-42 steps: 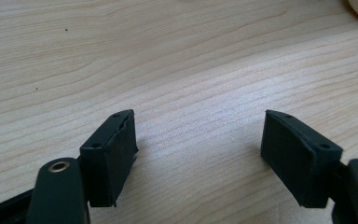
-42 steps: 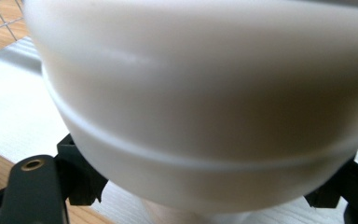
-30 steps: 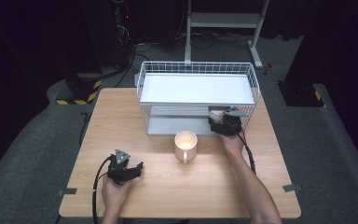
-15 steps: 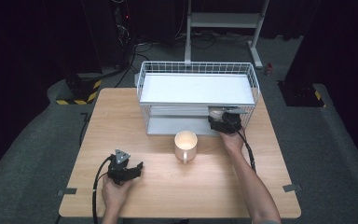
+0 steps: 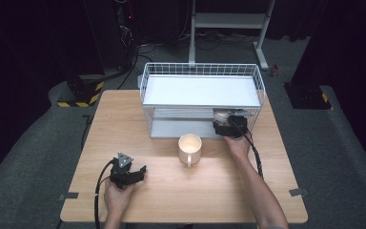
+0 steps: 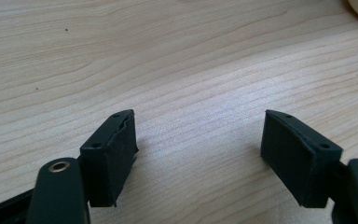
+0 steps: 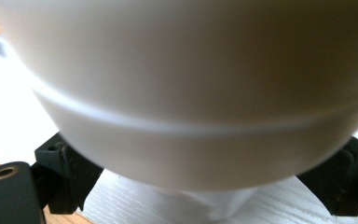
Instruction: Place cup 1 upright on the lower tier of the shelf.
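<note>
Opening just now, the right gripper (image 5: pixel 225 125) has a white bowl (image 7: pixel 191 88) between its jaws. Left gripper (image 5: pixel 132 172) jaws spread over bare worktop (image 6: pixel 177 60)

Pale wood-grain table (image 5: pixel 138 119), centre of the high view. White wire rack (image 5: pixel 200 71) with white shelves, upper centre. Cream mug (image 5: pixel 189 144) mid-frame. White glossy bowl (image 7: pixel 191 84) in the right gripper view. Black grippers: left (image 5: pixel 140 171), right (image 5: pixel 223 123). Yellow-black hazard stripes (image 5: pixel 76 102) at left. Grey floor (image 5: pixel 33 157).

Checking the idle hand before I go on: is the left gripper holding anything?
No: in the left gripper view the left gripper has only bare wooden table between its parted jaws.
</note>
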